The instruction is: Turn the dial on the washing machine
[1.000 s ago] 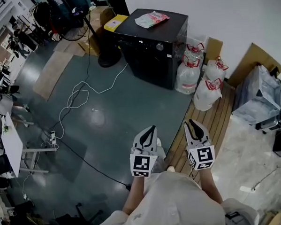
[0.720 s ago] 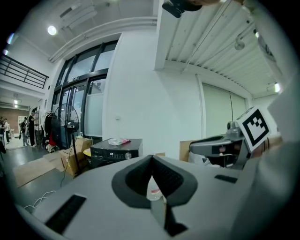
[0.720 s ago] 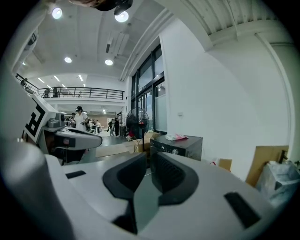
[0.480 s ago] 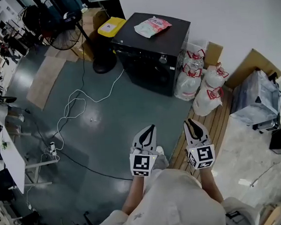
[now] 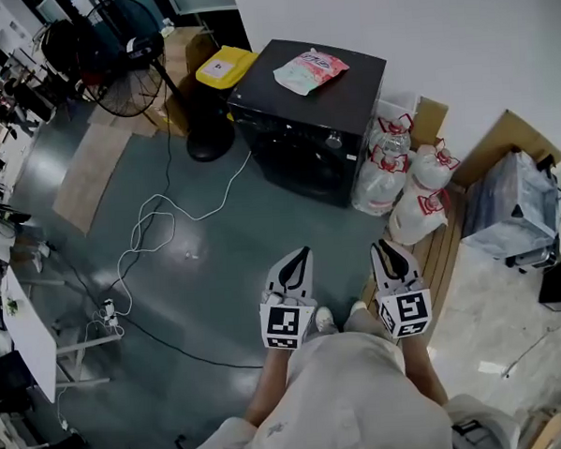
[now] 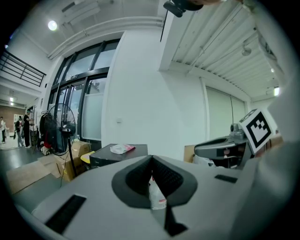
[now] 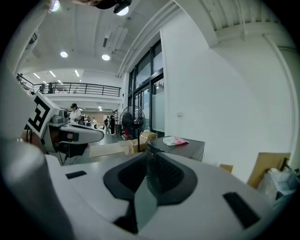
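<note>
Ceiling lights (image 7: 107, 57) lit the hall brightly and evenly. The glossy floor (image 5: 192, 240) showed pale glare left of centre. Both gripper views bulged like fisheyes, with black corners and a soft near foreground.

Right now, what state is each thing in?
washing machine: door shut, far from both claws.
dial: untouched.
pink packet: lying flat on the machine's top.
left claw: shut, empty.
right claw: just been closing, now shut, nothing between its jaws.
white bags: tied shut, beside the machine.
floor fan: upright; running or not, can't tell.
</note>
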Available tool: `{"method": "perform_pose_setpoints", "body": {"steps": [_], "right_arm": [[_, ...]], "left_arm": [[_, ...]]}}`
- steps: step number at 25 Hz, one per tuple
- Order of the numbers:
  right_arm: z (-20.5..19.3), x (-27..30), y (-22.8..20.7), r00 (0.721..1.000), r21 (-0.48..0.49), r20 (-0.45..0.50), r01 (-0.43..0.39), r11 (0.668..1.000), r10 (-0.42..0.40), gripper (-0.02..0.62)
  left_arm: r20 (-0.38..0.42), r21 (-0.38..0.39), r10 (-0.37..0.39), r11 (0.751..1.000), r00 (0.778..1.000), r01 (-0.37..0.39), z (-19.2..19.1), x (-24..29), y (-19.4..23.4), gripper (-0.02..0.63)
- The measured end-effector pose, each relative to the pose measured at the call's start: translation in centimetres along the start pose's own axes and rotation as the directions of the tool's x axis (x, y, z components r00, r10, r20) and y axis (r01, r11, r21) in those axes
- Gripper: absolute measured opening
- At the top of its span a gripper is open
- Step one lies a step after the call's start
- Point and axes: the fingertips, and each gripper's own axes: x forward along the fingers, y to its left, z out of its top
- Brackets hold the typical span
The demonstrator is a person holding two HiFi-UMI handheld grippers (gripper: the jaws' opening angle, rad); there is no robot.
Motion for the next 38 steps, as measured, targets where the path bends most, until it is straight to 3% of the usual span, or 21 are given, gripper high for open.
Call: {"method": "perform_pose_setpoints", "body": {"steps": [11, 30, 38], "right_arm": [[1.1, 7.4, -4.6, 1.000, -0.023, 0.015, -0.016, 1.000, 0.016, 0.064], [4.6, 23.0, -11.3, 0.972, -0.021, 0.024, -0.231, 0.973, 0.232, 0.052], [4.5, 26.4, -13.6, 0.966, -0.004, 0.010, -0.256, 0.967, 0.256, 0.048]], "left_arm": [[0.010, 0.019, 0.028, 0.999, 1.000, -0.028, 1.3, 7.3, 3.5, 0.013], [-0.006, -0.002, 0.154, 0.988, 0.988, -0.154, 3.7, 21.8, 8.6, 0.013], [-0.012, 0.003, 0.167, 0.986, 0.986, -0.167, 4.7, 25.9, 9.4, 0.012]]}}
